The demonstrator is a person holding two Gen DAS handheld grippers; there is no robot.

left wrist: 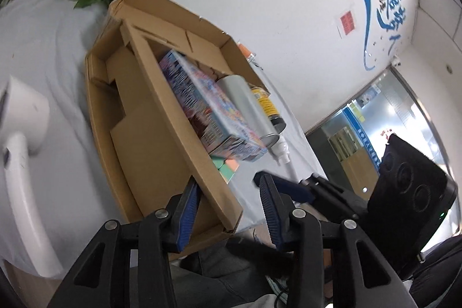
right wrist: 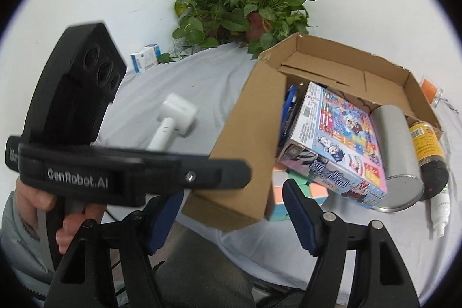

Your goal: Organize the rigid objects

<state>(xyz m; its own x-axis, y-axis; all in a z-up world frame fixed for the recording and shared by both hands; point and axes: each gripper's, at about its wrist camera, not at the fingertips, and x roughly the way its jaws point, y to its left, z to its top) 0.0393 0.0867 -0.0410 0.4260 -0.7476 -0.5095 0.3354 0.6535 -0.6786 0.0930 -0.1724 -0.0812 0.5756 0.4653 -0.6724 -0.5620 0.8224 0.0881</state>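
Observation:
A brown cardboard box point(left wrist: 138, 117) point(right wrist: 248, 134) sits on the grey-clothed table. In and around it lie a colourful printed carton point(left wrist: 210, 111) point(right wrist: 337, 146), a grey cylinder can point(left wrist: 251, 108) point(right wrist: 398, 152), a yellow-labelled jar point(left wrist: 268, 106) point(right wrist: 427, 146), a white bottle point(right wrist: 440, 210) and pastel cube blocks point(left wrist: 228, 166) point(right wrist: 288, 192). My left gripper point(left wrist: 228, 207) is open, its fingers straddling the box's near wall. My right gripper point(right wrist: 231, 218) is open and empty, just short of the box's near corner.
A white mallet-shaped tool point(left wrist: 20, 134) point(right wrist: 173, 120) lies on the cloth left of the box. A potted plant point(right wrist: 242, 10) stands at the back, a small blue-white box point(right wrist: 145, 58) beside it. The left gripper's body point(right wrist: 86, 117) crosses the right wrist view.

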